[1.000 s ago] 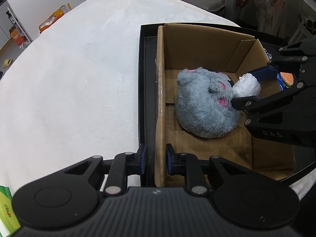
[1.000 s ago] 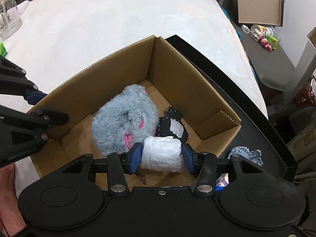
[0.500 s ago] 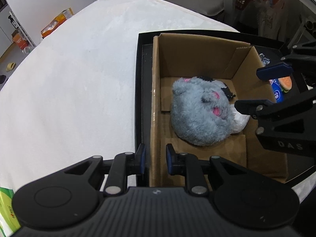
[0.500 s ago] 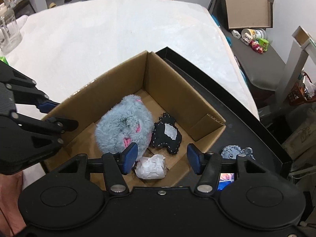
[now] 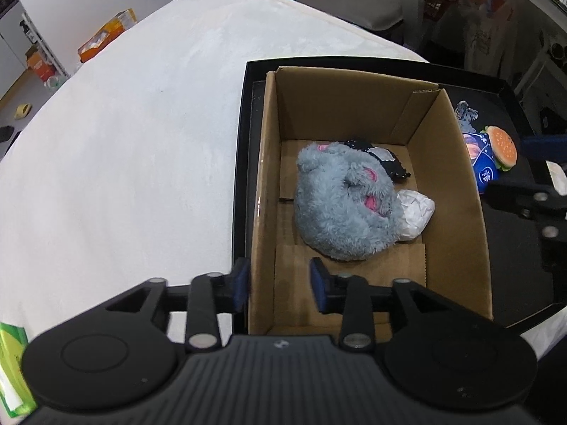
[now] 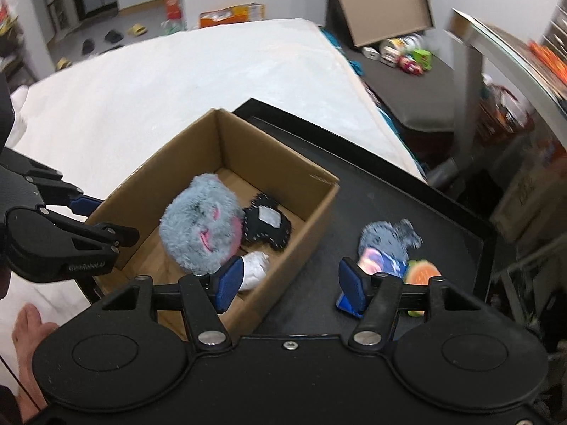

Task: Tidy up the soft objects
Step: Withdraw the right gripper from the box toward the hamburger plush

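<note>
Both grippers (jaws opening, empty) hover over white bedding [image 5: 124,148] bearing a black tray [image 6: 443,212].

— My left gripper [image 5: 280,285]?
— Pitched steeply down, jaws opening, pads pressing nothing.
— My right gripper [image 6: 288,281]?
— Angled down as well, jaws opening wide, nothing held between its blue pads [image 6: 228,279].
— Anything else of me showing?
— A bare hand [image 6: 30,333], low at the right view's left edge.
</note>
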Available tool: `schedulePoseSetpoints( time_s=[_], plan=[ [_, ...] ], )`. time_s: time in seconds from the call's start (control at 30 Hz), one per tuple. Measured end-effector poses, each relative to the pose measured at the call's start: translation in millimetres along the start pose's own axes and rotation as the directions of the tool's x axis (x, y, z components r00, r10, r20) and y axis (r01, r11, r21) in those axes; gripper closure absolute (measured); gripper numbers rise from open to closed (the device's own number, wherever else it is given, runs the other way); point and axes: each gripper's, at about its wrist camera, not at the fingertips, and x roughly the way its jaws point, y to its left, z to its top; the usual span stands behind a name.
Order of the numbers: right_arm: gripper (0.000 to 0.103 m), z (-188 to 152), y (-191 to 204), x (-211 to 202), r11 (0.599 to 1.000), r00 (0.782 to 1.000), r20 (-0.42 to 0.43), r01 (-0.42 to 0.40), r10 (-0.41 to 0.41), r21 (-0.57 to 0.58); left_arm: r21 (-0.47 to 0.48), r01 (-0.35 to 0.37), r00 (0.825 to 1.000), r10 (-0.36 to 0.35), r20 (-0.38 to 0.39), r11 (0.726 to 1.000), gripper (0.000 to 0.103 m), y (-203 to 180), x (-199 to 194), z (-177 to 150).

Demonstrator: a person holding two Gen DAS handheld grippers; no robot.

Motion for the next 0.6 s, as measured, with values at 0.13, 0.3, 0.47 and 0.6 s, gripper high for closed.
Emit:
schedulePoseSetpoints(
  time_s=[0.13, 0.3, 0.47, 0.6],
  plan=[
    [0.037, -13, -15, -6, 0.997, 1.0, 0.013, 0.003, -0.004, 0.073, 0.008, -0.025, 1.0, 0.025, -0.005, 1.0, 0.043, -7, -3, 0],
    [0.024, -28, -33, -13, 0.988, 0.999, 0.04, -0.002, -0.004, 0.156, 0.002, -0.047, 0.999, 0.047, -0.01, 0.999, 0.033, -13, -4, 1],
    [0.019, -43, -50, -17, 0.974, 0.999, 0.051, -0.012, 0.0, 0.226, 0.006, -0.061, 0.998, 0.061, -0.007, 0.998, 0.03, -20, -8, 3],
    [0.011, -55, -64, -18, 0.955, 0.998, 0.062, -0.024, 0.006, 0.297, 0.009, -0.067, 0.998, 0.067, -0.005, 0.998, 0.026, -26, -9, 7]
  ],
)
